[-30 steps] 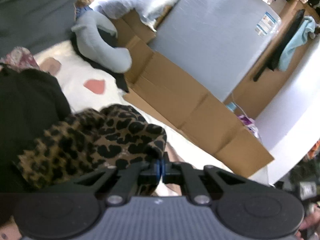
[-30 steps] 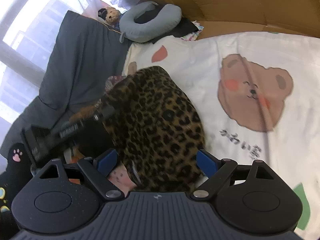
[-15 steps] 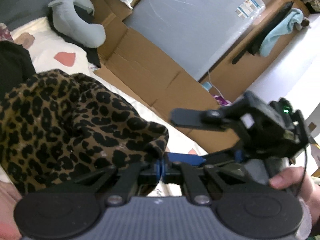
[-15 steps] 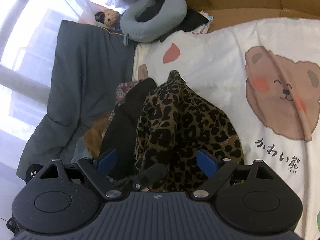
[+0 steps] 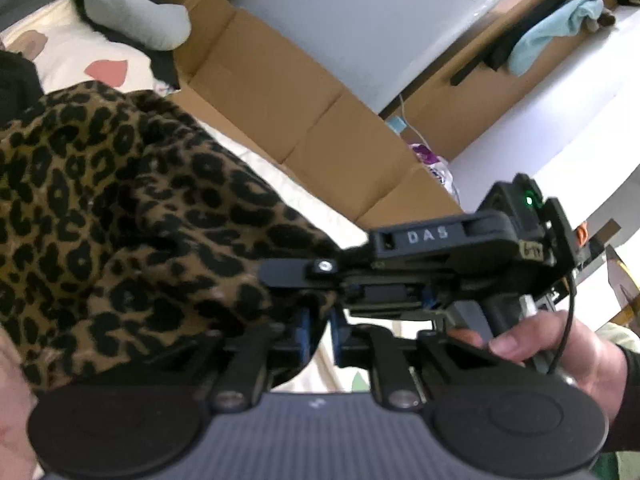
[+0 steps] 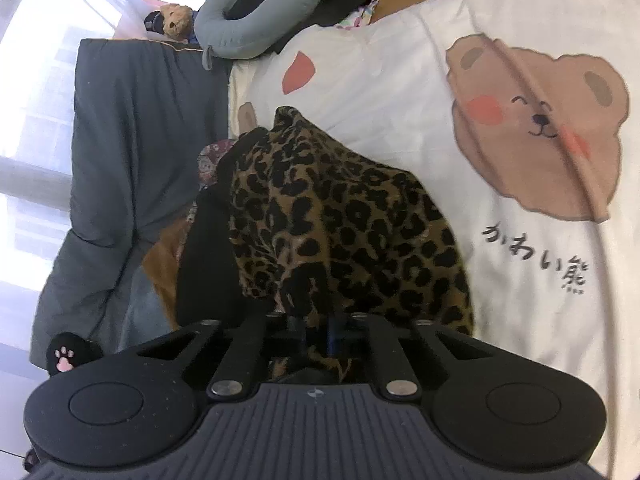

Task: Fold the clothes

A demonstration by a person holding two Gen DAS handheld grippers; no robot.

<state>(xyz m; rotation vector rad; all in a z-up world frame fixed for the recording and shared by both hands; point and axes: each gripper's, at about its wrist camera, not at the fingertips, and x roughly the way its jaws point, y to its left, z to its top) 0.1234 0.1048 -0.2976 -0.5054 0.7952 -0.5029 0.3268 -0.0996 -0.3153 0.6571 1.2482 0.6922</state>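
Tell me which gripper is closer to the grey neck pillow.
Neither clearly: the left gripper and right gripper meet, both clamped on the leopard garment, with the neck pillow far beyond them.

Garment: leopard-print cloth [image 6: 344, 224], brown with black spots, bunched.
Pose: hanging lifted, draping down toward the bed.
Grip: being pinched at one edge.

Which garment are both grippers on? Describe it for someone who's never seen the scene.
Start at the white bear-print bedspread. Along its edge by the grey quilt lies a heap of dark clothes. The leopard-print garment rises from it, the only spotted brown-and-black fabric, pinched by the right gripper and left gripper.
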